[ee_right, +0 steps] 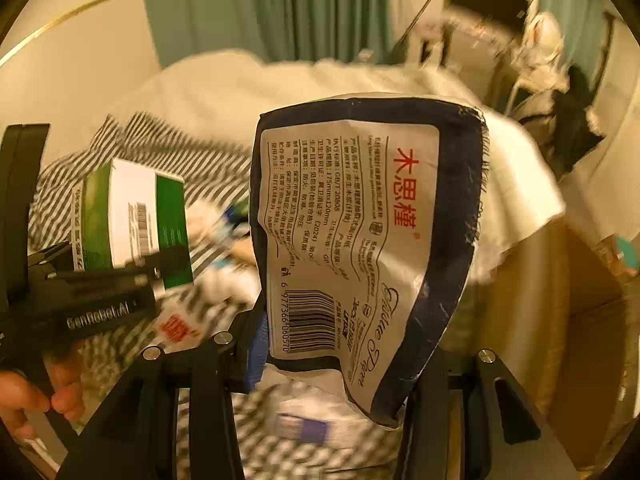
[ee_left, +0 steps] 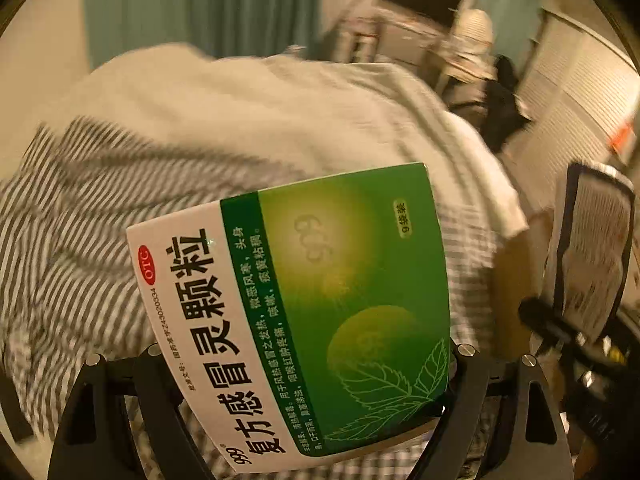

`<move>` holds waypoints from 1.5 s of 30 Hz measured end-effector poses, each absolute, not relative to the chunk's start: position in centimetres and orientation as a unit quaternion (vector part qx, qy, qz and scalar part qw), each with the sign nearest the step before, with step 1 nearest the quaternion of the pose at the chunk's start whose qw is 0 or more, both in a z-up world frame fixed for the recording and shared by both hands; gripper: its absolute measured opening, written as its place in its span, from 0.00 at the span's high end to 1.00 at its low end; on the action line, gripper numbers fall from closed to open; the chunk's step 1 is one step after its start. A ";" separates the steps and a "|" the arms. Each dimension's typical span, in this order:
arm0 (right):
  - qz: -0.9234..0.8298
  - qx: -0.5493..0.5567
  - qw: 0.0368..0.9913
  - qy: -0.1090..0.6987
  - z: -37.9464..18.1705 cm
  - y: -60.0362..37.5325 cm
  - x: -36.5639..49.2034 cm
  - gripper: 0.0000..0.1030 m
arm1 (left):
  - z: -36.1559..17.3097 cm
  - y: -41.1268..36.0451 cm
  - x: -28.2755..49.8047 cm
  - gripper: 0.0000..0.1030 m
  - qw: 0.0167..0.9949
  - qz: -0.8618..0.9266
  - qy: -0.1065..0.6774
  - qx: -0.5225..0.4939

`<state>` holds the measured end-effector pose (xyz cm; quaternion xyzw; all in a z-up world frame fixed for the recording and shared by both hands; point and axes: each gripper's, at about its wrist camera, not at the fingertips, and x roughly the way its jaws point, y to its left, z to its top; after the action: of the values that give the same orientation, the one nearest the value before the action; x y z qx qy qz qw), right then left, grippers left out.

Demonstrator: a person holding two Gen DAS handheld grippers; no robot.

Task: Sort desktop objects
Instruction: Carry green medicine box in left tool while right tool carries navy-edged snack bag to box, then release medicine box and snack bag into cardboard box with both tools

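The left hand-held gripper [ee_left: 304, 392] points steeply downward and is clamped on one green-and-white medicine box [ee_left: 292, 304], lifted clear of the striped cloth [ee_left: 80, 216] beneath. The right hand-held gripper [ee_right: 324, 364], angled down alike, pinches one navy-edged tissue pack [ee_right: 360, 240] that hangs crumpled above the bedding [ee_right: 240, 88]. Only the right wrist view shows the person's hand [ee_right: 28, 404] wrapped on the left tool's handle, the box's barcode side, and small packets scattered on the stripes, too blurred to count. Only the left view shows the box's printed front. Farther off hang green curtains [ee_right: 272, 8].
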<state>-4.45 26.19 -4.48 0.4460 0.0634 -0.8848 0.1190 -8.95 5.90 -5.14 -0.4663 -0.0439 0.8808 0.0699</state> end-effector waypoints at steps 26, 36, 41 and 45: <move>-0.871 0.479 -0.088 -0.065 -8.2 58.9 -5.6 0.51 | -3.4 35.7 -12.2 0.11 0.331 0.832 0.050 -0.443; -0.871 0.467 -0.146 -0.038 -8.5 58.6 -3.4 0.25 | -2.3 36.1 -12.9 0.00 0.342 0.817 0.035 -0.463; -0.872 0.462 -0.151 -0.052 -8.5 60.4 -2.1 0.25 | -0.3 35.8 -13.1 0.00 0.346 0.813 0.002 -0.467; -0.879 0.448 -0.157 -0.052 -7.9 60.1 -1.1 0.25 | 2.0 34.9 -12.2 0.00 0.353 0.822 0.007 -0.447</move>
<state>-1.06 60.14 -7.86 0.4478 -0.0517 -0.8788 -0.1566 -12.24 34.89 2.00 -0.4467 0.0067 0.8220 0.3532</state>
